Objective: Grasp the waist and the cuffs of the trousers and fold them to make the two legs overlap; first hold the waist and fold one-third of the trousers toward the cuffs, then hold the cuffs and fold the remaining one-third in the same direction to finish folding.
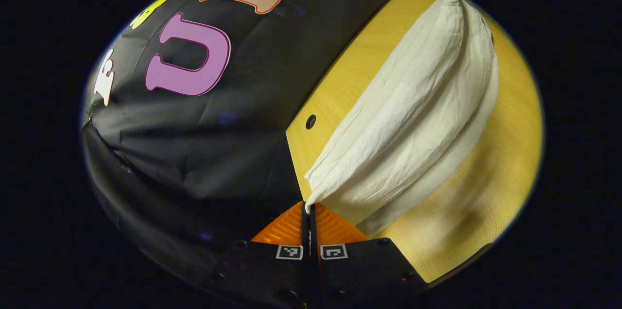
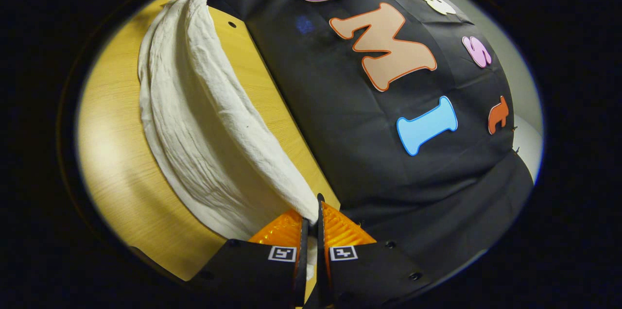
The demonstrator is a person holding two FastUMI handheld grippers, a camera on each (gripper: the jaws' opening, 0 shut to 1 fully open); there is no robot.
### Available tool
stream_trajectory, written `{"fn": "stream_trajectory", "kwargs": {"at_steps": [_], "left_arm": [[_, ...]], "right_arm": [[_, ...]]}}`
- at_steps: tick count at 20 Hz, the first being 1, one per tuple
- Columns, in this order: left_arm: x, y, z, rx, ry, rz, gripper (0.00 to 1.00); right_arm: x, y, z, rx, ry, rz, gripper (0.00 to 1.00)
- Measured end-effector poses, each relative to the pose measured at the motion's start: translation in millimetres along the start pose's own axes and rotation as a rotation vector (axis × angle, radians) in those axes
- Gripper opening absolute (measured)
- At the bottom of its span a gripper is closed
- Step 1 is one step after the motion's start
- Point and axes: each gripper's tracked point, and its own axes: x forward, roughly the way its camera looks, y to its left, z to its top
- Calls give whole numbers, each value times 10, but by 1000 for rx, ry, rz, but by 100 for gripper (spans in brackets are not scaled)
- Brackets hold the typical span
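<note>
Cream trousers [image 1: 413, 119] lie stretched across the wooden table [image 1: 491, 192], with one edge lifted off the surface into a taut fold. My left gripper [image 1: 309, 208] is shut on one end of that lifted edge, the cloth pinched between its fingers. In the right gripper view the same trousers [image 2: 204, 119] run away toward the far corner, and my right gripper [image 2: 313, 216] is shut on the other end of the raised edge. The lower layer of cloth rests flat on the table beneath the raised one.
The black cloth wall [image 1: 218, 129] hangs right behind the table's far edge [image 2: 272, 85]. Small dark holes [image 1: 310, 121] dot the tabletop near that edge. Bare wood [image 2: 116, 163] lies on the near side of the trousers.
</note>
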Motion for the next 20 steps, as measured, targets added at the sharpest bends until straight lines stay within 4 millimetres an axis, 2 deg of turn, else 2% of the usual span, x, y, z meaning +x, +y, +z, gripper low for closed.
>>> {"fn": "stream_trajectory", "kwargs": {"at_steps": [4, 8, 11, 12, 13, 14, 16, 17, 18, 20], "left_arm": [[511, 112, 240, -63, -43, -11, 0], [901, 13, 346, -77, -57, -29, 0], [1137, -121, 366, -85, -55, -59, 0], [1198, -138, 372, -89, -54, -54, 0], [1265, -154, 381, -94, -60, -49, 0], [1314, -174, 379, -101, -64, -46, 0], [1401, -202, 391, -114, -63, -33, 0], [1430, -209, 373, -125, -64, -29, 0], [1439, -242, 397, -143, -74, -38, 0], [1376, -324, 454, -210, -97, -66, 49]], "right_arm": [[302, -24, 63, 19, 48, -21, 11], [673, 54, 102, 48, 90, -35, 11], [957, 233, 111, 65, 126, -28, 8], [1035, 310, 103, 66, 138, -25, 11], [1107, 384, 73, 69, 154, -18, 8], [1173, 442, 48, 80, 166, -14, 11], [1270, 561, -23, 111, 197, -1, 14], [1268, 577, -39, 136, 212, 1, 11], [1262, 574, -30, 164, 217, -2, 28], [1201, 514, 55, 239, 201, -11, 64]]}}
